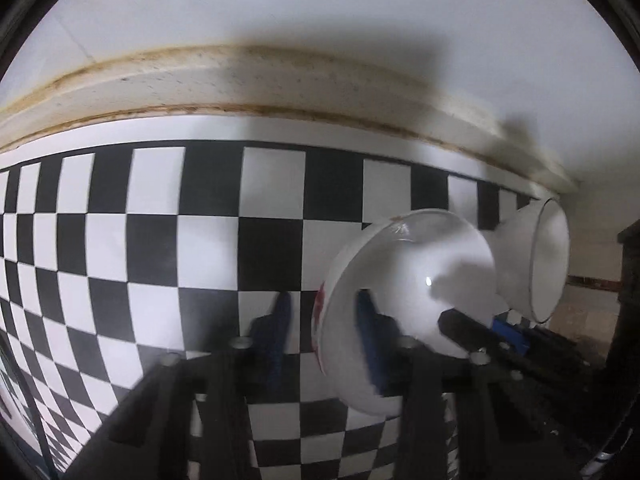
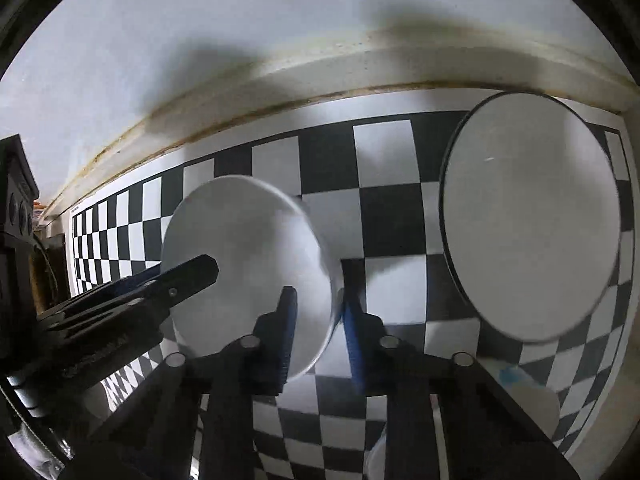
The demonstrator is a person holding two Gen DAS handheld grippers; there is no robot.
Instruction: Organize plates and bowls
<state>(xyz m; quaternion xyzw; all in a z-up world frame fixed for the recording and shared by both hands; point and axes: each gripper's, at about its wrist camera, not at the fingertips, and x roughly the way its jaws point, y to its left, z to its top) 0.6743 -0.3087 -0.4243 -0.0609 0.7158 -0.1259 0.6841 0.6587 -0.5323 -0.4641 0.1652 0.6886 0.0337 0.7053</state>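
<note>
In the left wrist view my left gripper (image 1: pixel 325 326) is shut on the rim of a white bowl (image 1: pixel 420 280) with a red mark on its outside, held tilted above the checkered mat (image 1: pixel 160 240). To its right my right gripper (image 1: pixel 480 332) holds a second white bowl (image 1: pixel 536 260) on edge. In the right wrist view my right gripper (image 2: pixel 320 320) is shut on the rim of that white bowl (image 2: pixel 248 260). The left gripper (image 2: pixel 192 276) reaches in from the left. A large white plate (image 2: pixel 532 216) with a dark rim lies on the mat at the right.
The black-and-white checkered mat (image 2: pixel 392 216) covers the counter up to a stained cream ledge (image 1: pixel 240 80) below the white wall. A dark appliance (image 2: pixel 16 208) stands at the left edge. Another white dish (image 2: pixel 532 400) shows at the lower right.
</note>
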